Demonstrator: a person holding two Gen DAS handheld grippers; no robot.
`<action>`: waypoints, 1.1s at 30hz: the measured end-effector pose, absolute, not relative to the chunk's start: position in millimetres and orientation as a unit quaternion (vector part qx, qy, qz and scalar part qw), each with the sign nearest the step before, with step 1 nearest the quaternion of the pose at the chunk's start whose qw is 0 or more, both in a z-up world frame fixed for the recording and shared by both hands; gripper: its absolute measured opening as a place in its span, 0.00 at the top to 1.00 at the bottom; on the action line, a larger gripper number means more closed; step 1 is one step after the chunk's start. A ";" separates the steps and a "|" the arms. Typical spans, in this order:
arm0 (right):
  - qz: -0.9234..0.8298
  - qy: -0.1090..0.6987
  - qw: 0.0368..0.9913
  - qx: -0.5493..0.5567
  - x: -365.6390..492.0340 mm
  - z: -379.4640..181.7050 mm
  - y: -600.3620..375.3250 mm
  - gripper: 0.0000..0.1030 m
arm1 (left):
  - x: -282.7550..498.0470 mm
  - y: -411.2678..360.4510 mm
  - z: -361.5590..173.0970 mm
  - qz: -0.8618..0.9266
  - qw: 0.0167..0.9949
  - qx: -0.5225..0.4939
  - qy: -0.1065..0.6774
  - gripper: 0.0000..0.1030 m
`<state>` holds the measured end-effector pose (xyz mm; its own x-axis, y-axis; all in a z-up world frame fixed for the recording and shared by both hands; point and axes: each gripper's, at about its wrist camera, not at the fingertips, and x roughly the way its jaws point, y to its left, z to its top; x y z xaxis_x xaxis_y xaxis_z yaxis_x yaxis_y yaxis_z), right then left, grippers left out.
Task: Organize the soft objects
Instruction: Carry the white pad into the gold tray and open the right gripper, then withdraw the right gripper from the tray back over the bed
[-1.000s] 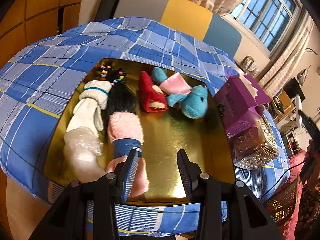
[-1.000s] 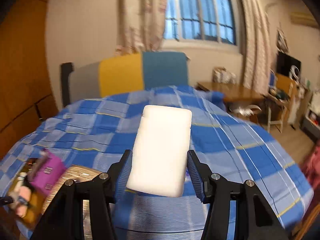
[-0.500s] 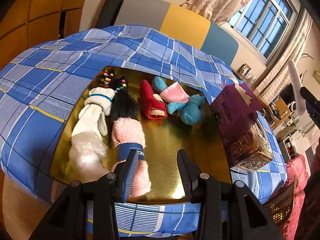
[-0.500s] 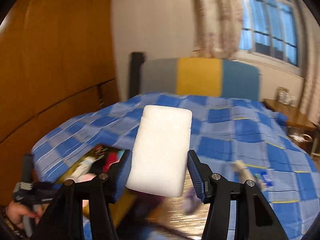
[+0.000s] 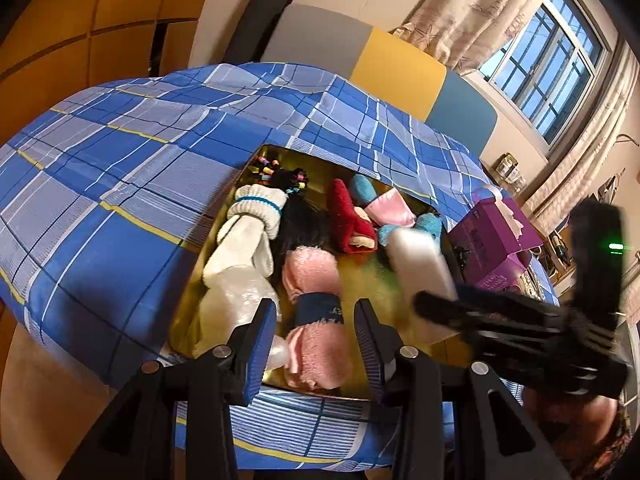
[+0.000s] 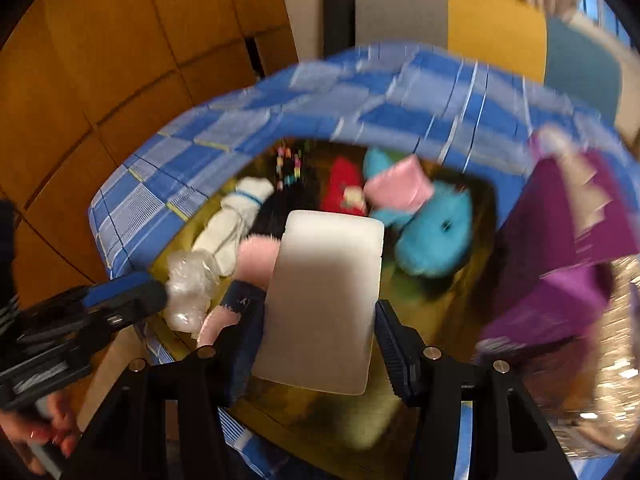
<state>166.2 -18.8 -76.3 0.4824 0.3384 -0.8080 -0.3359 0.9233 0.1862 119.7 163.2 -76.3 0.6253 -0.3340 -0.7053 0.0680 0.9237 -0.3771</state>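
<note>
— The right claw (image 6: 320, 344) is clamped on a white foam block (image 6: 326, 300), pads pressed to both its sides, above the gold tray (image 5: 372, 280) on the bed's blue plaid cover (image 5: 132, 168).

— And the left claw (image 5: 316, 336)?

— Its jaws stand apart with nothing between them, hanging over the tray's near edge, above a pink towel roll (image 5: 316, 300) with a navy band.

— What else lies in the tray?

— White socks (image 5: 248, 236), a clear plastic wad (image 5: 236, 308), a black wig with coloured beads (image 5: 296, 216), a red slipper (image 5: 348, 220), a turquoise plush (image 6: 434, 236) beneath a pink cloth (image 6: 400, 186). A purple box (image 5: 492, 240) stands just beside the tray's right edge.
</note>
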 end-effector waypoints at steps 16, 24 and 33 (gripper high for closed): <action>0.172 0.507 0.843 0.046 187.6 -102.6 -12.7 0.26 | 118.4 174.6 -80.0 -0.107 0.883 -0.179 0.420 0.61; 0.196 0.468 0.861 0.039 156.9 -70.1 -16.8 0.26 | 118.3 166.6 -78.1 -0.109 0.882 -0.181 0.421 0.61; 0.208 0.398 0.893 0.008 122.8 -19.0 -30.1 0.26 | 116.7 150.6 -77.9 -0.123 0.874 -0.193 0.428 0.61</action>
